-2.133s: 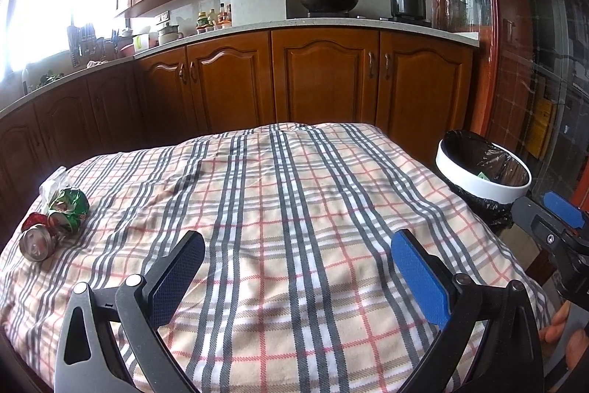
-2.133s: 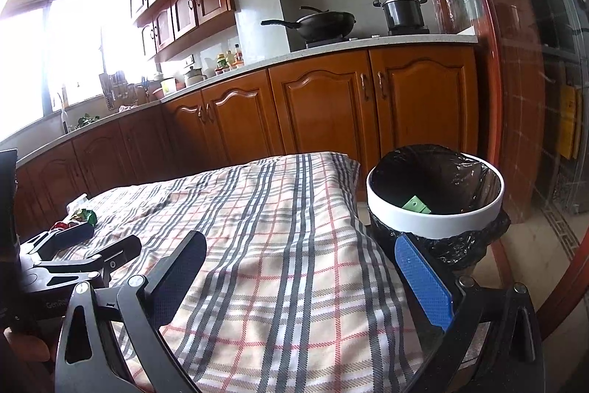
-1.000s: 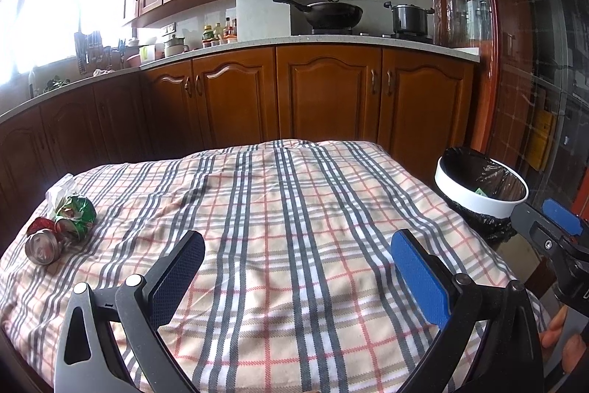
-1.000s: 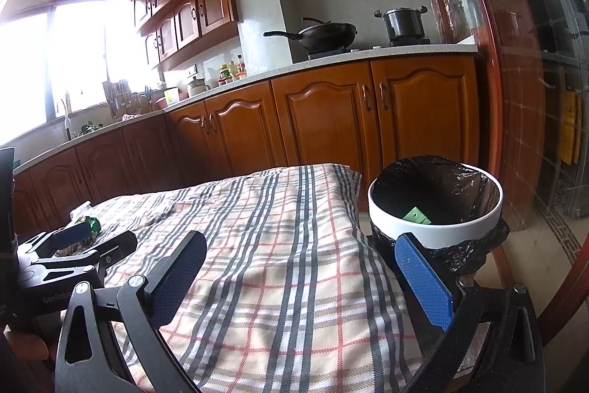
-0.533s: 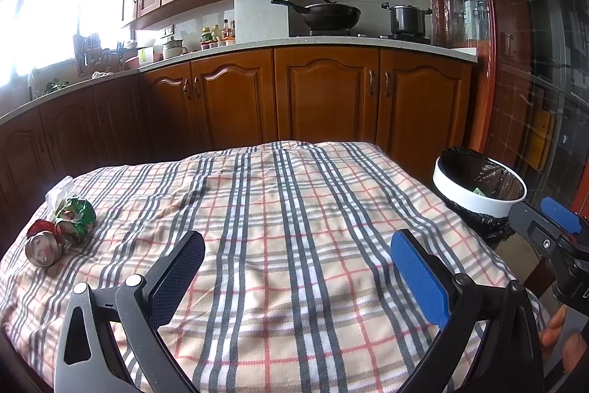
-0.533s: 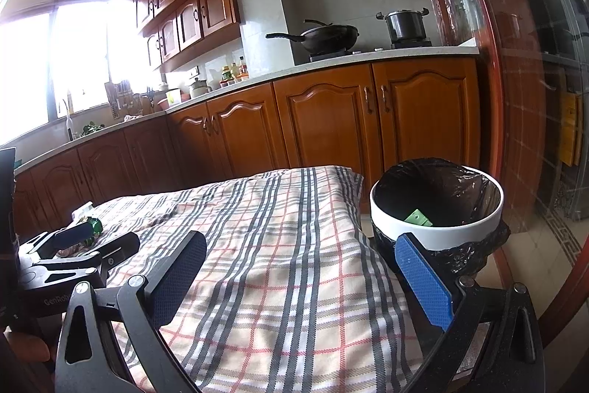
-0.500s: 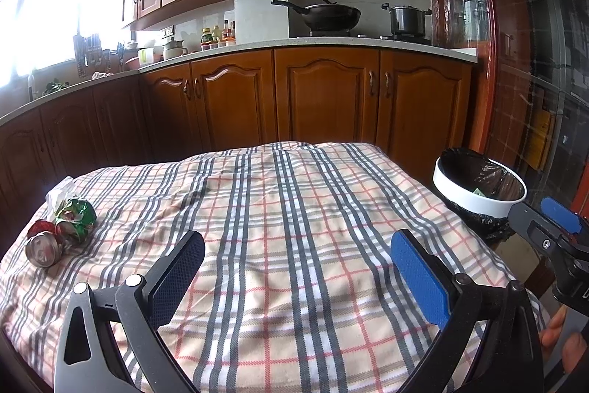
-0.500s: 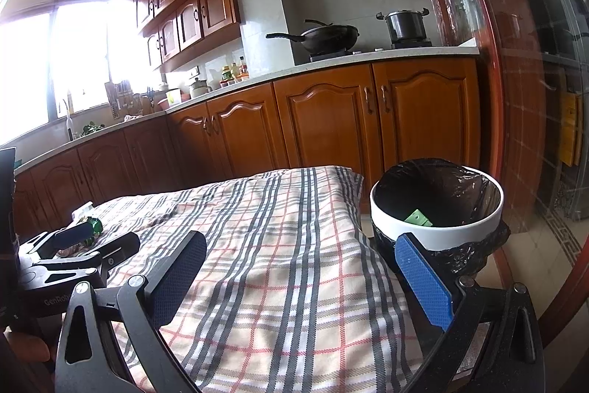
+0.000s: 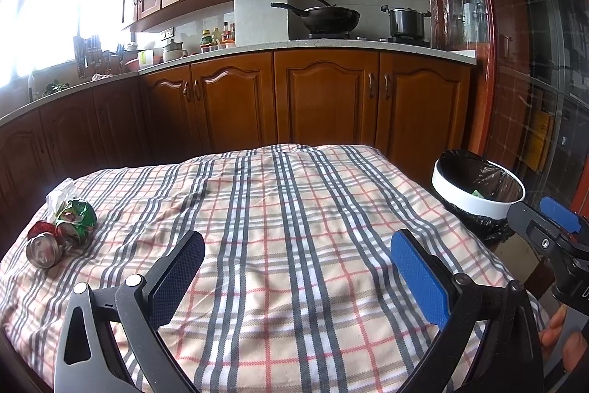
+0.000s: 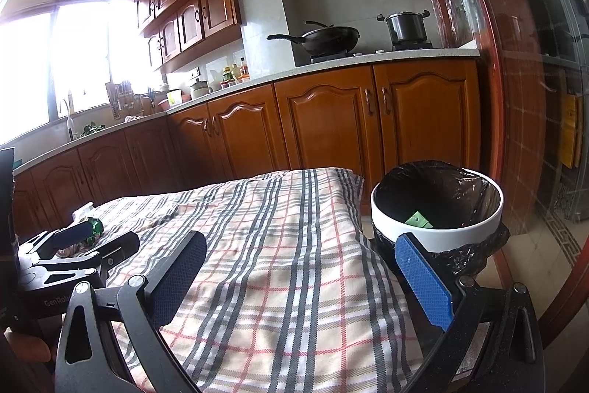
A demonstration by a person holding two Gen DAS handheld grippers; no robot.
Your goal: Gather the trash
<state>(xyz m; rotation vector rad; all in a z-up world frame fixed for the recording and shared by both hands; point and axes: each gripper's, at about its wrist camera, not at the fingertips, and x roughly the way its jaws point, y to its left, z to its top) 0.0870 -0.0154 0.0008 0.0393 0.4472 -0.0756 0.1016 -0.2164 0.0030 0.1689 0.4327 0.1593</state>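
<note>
Left gripper (image 9: 296,264) spread wide, nothing between fingers, hovering over plaid cloth (image 9: 279,216). Crushed cans (image 9: 60,234) w/ bit of plastic wrap far ahead-left, near cloth edge. Right gripper (image 10: 300,267) likewise wide apart, empty. White bin (image 10: 436,209) w/ black liner just ahead-right of its blue finger, beside cloth; green scrap (image 10: 418,219) inside.

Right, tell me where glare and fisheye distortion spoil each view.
Left wrist view: the bright window blows out the top left, and the long stone countertop bows. Right wrist view: the same window washes out, and the brown wooden cabinets curve.
</note>
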